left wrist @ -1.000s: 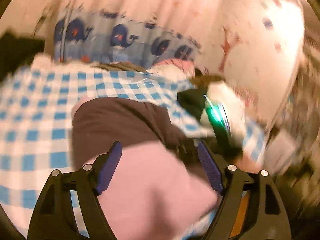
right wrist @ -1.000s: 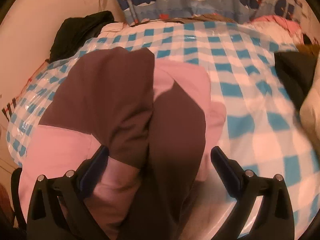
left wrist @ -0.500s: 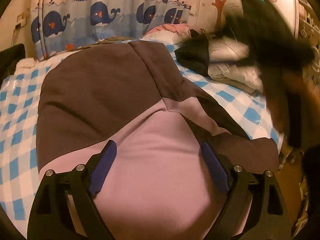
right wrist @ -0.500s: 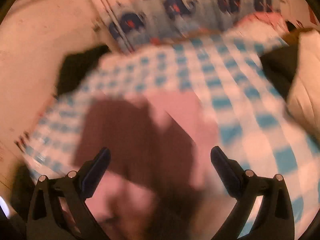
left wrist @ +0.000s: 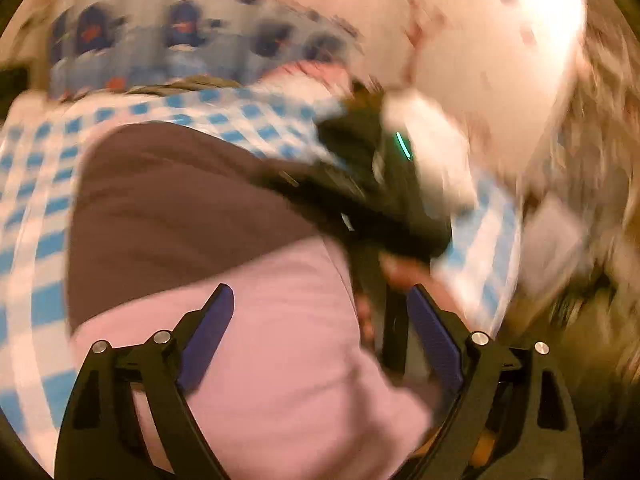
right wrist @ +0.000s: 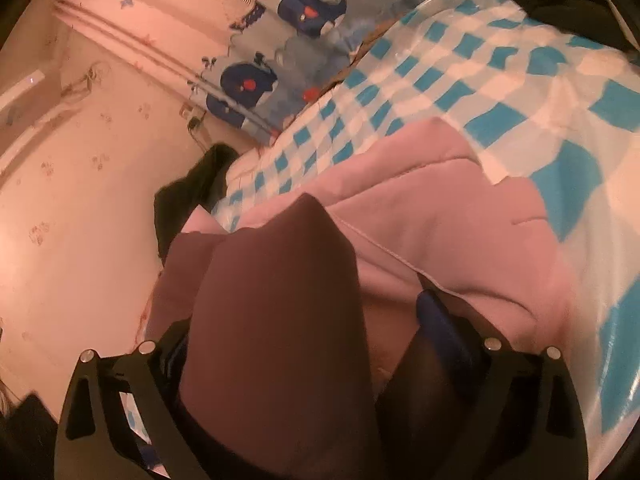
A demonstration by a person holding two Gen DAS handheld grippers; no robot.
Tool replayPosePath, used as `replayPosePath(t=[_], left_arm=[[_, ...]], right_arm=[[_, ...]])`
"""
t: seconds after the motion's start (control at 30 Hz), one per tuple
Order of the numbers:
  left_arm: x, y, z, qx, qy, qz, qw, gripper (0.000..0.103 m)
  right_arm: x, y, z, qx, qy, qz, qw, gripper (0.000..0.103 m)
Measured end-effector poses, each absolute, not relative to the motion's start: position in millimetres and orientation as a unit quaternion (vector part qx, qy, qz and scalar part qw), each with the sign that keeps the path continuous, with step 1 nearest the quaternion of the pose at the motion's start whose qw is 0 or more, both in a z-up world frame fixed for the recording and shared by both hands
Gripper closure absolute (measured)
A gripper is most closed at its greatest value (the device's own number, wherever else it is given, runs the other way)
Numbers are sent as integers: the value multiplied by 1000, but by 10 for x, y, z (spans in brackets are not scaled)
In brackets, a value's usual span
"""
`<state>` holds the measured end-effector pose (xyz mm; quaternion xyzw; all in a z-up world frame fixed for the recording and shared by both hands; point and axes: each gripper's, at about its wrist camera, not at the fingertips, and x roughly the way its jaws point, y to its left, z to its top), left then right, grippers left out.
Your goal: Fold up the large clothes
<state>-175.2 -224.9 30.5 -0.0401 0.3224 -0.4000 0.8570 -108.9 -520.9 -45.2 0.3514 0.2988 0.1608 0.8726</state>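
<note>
Garment under two wide claws, on the checked sheet.

Left gripper (left wrist: 318,316) is opening, pads clear, above the pink part of the brown-and-pink garment (left wrist: 192,208). Right gripper (right wrist: 304,332) is closing – a brown fold stands between its fingers (no firm pinch visible). Beyond lie the blue-checked sheet (right wrist: 460,92) and, farthest, a whale-print curtain (right wrist: 280,64).

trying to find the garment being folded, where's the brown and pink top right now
The brown and pink top lies on the blue checked sheet, filling the lower middle of both wrist views, its brown part between the closing right gripper fingers.
</note>
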Motion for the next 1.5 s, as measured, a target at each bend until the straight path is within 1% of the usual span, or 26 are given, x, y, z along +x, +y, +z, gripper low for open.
replayPosePath(t=[0.1, 0.13, 0.17, 0.2, 0.27, 0.3, 0.37, 0.4, 0.43, 0.47, 0.57, 0.63, 0.73, 0.8, 0.83, 0.87, 0.9, 0.93, 1.03, 1.1, 1.17, 1.2, 1.27, 1.37, 1.4, 1.5], left_arm=[[-1571, -2255, 70, -28, 346, -380, 857, 18], [-1585, -2314, 11, -1, 345, -366, 864, 16], [-1638, -2402, -25, 36, 339, -351, 872, 14], [-1672, -2441, -45, 55, 336, -342, 876, 14], [-1685, -2438, -42, 62, 330, -339, 879, 12], [-1659, -2382, -47, 49, 331, -345, 877, 12], [-1646, -2346, -48, 38, 332, -354, 874, 11], [-1654, -2363, -52, 41, 332, -357, 872, 11], [-1646, -2392, -43, 44, 335, -359, 870, 11], [-1603, -2430, -22, 46, 340, -359, 868, 11], [-1493, -2381, 11, 23, 361, -367, 857, 11], [-1502, -2347, -21, 23, 361, -367, 857, 10], [-1560, -2320, -60, 27, 348, -363, 864, 9], [-1553, -2327, -79, 22, 347, -369, 862, 8], [-1562, -2348, -79, 26, 347, -368, 862, 8], [-1569, -2374, -77, 33, 350, -365, 862, 8], [-1577, -2386, -59, 36, 353, -364, 861, 8], [-1587, -2385, -19, 37, 355, -359, 862, 8], [-1672, -2341, 110, 36, 356, -338, 871, 8], [-1703, -2367, 83, 63, 347, -324, 878, 8], [-1672, -2350, 54, 58, 346, -316, 882, 8], [-1642, -2326, 52, 46, 348, -316, 881, 8], [-1640, -2347, 38, 51, 346, -313, 883, 8], [-1728, -2493, -36, 101, 335, -299, 888, 8], [-1758, -2524, -52, 113, 329, -292, 891, 8], [-1793, -2507, -53, 109, 324, -289, 894, 7]], right_arm=[[-1012, -5224, -456, 362, 312, 161, 864, 11], [-939, -5167, -403, 345, 336, 154, 863, 11], [-901, -5087, -291, 307, 358, 136, 871, 11], [-928, -5029, -189, 268, 365, 112, 885, 8], [-1073, -4772, 157, 137, 345, 55, 927, 8], [-1136, -4661, 225, 91, 338, 34, 936, 8], [-1133, -4553, 96, 39, 344, 13, 938, 7], [-1040, -4622, -118, 55, 362, 17, 930, 7], [-929, -4798, -334, 110, 378, 42, 918, 5], [-873, -4905, -416, 139, 388, 53, 909, 5], [-867, -4846, -323, 111, 410, 42, 904, 6], [-955, -4844, -120, 101, 423, 40, 899, 6], [-1380, -4806, 188, 58, 390, 20, 919, 6], [-1417, -4760, -9, 35, 402, 9, 915, 6], [-1363, -4811, -257, 61, 420, 23, 905, 6], [-1330, -4914, -377, 97, 425, 40, 899, 6], [-1293, -5027, -423, 132, 435, 57, 889, 6], [-1291, -5039, -397, 132, 439, 57, 887, 6], [-1418, -4970, -96, 94, 437, 36, 894, 6], [-1687, -4958, 187, 89, 416, 47, 904, 6], [-1936, -4919, 261, 78, 413, 55, 906, 6], [-2007, -4897, 221, 65, 421, 50, 903, 6], [-2118, -4898, -93, 38, 450, 32, 891, 6], [-2145, -5040, -516, 116, 448, 50, 885, 6], [-2160, -5066, -516, 126, 449, 50, 883, 6], [-2152, -5064, -295, 99, 468, 39, 877, 6]])
